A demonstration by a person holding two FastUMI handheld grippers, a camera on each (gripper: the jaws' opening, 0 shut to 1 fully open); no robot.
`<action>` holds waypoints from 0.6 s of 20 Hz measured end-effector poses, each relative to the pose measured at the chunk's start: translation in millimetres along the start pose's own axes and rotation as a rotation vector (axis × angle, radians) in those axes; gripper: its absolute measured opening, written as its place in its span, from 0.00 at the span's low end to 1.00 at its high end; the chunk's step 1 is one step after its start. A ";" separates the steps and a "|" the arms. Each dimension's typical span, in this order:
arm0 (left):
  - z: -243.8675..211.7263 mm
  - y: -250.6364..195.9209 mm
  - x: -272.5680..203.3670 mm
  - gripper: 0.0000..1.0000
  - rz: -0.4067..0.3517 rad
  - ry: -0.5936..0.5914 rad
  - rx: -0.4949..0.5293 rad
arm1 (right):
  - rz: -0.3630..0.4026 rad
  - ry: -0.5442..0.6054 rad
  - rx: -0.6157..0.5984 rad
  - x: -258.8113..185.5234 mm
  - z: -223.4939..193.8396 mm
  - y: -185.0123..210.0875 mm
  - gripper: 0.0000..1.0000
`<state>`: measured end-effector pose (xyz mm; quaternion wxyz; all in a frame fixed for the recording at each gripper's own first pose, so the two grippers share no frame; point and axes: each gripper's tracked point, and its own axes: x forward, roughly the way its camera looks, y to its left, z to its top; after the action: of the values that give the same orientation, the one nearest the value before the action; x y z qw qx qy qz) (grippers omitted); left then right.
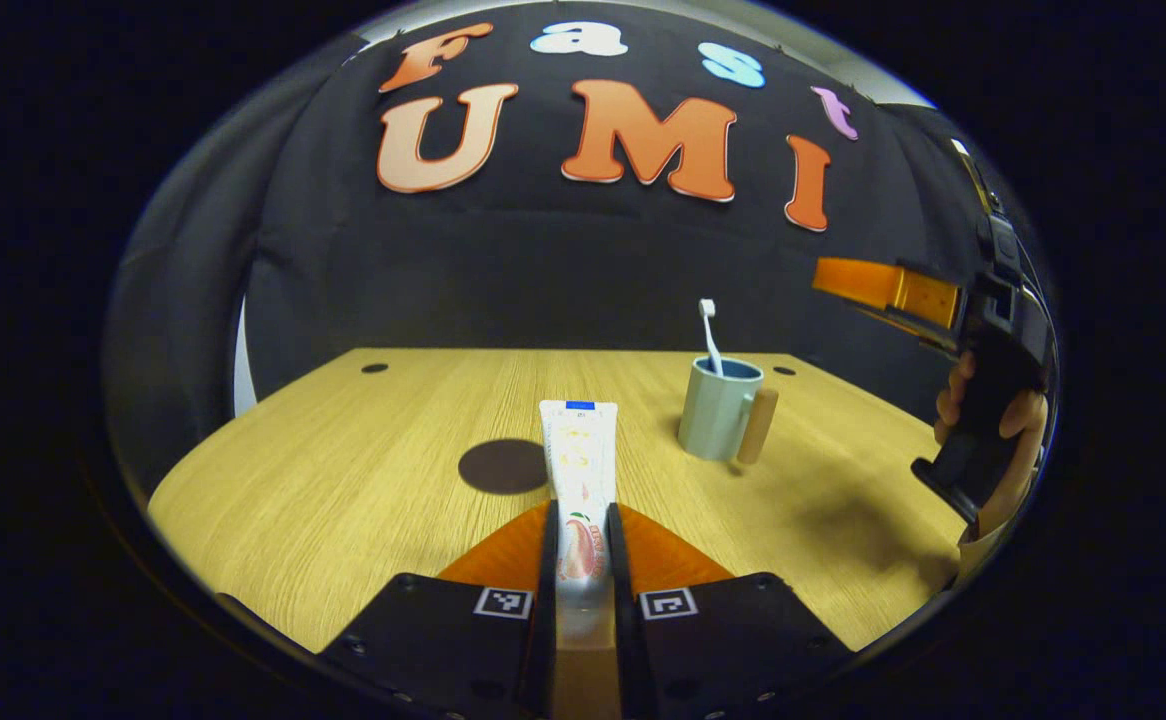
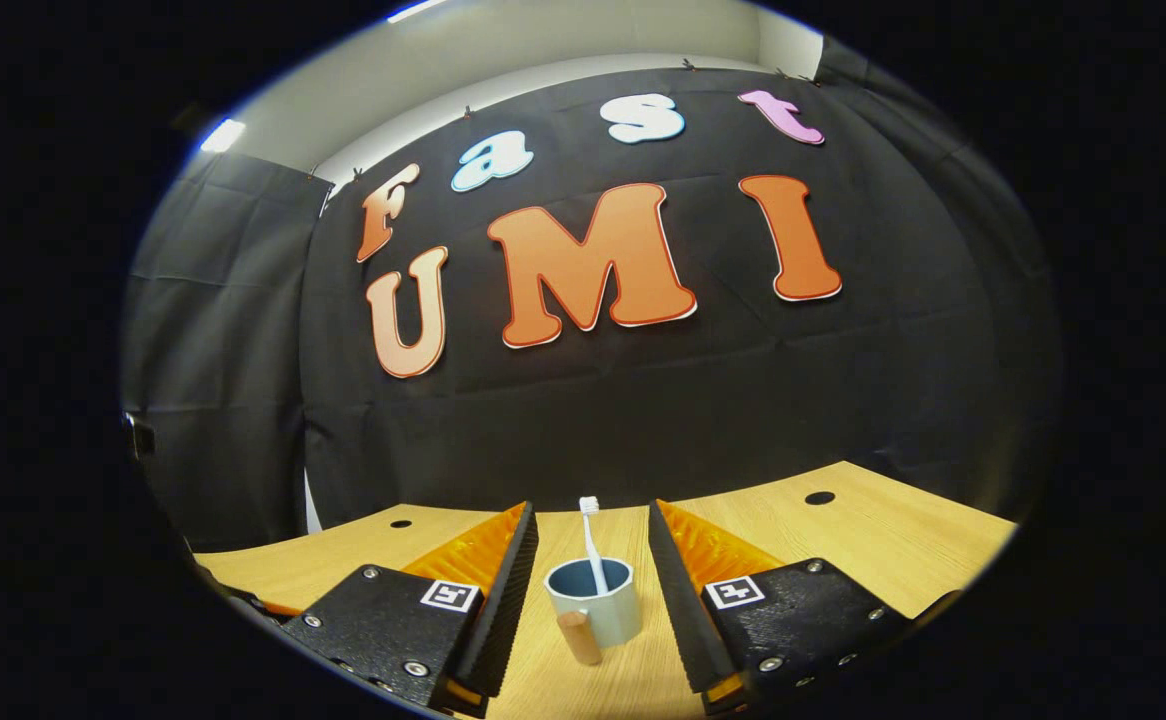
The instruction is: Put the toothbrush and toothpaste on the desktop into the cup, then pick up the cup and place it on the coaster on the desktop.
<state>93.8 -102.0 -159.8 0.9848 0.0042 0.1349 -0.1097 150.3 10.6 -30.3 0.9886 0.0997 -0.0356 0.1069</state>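
The toothpaste (image 1: pixel 580 478) sits clamped between my left gripper (image 1: pixel 580 545)'s two fingers, both pressing its lower part, with the flat crimped end pointing away toward the far side of the desktop (image 1: pixel 363 470). From the left gripper view I cannot tell whether the tube still touches the wood or hangs just above it. Just left of the tube, on the desktop, lies the round dark coaster (image 1: pixel 503 466). To the right and a bit farther off stands the cup (image 1: pixel 720 408), upright, its wooden handle turned to the right and toward me. The toothbrush (image 1: pixel 710 335) stands inside it, bristle head up, leaning slightly left.

In the right gripper view I see the same cup (image 2: pixel 595 600) between my right gripper (image 2: pixel 591 570)'s fingers, which are spread wide and clear of the cup on both sides, holding nothing. The toothbrush (image 2: pixel 591 552) rises out of it. At the far right of the left gripper view, a hand (image 1: pixel 993 440) holds that gripper above the desktop.
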 end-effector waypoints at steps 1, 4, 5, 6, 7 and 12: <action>12.5 -5.8 4.2 0.24 -0.009 -0.034 0.003 | -0.005 -0.001 -0.002 -3.9 0.1 -4.6 0.67; 40.2 -29.6 21.3 0.24 -0.044 -0.088 -0.006 | -0.018 0.003 0.012 -13.3 -1.8 -18.6 0.67; 49.3 -38.4 28.7 0.24 -0.059 -0.106 -0.017 | -0.023 0.008 0.021 -15.7 -3.3 -24.0 0.67; 58.4 -45.9 34.9 0.24 -0.071 -0.124 -0.024 | -0.028 0.015 0.029 -16.5 -5.6 -29.8 0.68; 70.7 -56.0 42.7 0.24 -0.080 -0.149 -0.024 | -0.033 0.026 0.036 -19.2 -8.0 -35.5 0.68; 114.9 -94.0 82.8 0.24 -0.101 -0.239 0.028 | -0.078 0.032 0.000 -26.1 -14.4 -67.9 0.68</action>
<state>181.7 -215.8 -69.1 0.9869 -0.0021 0.0151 -0.1604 140.4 -56.8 -59.6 0.9925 0.0994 -0.0158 0.0700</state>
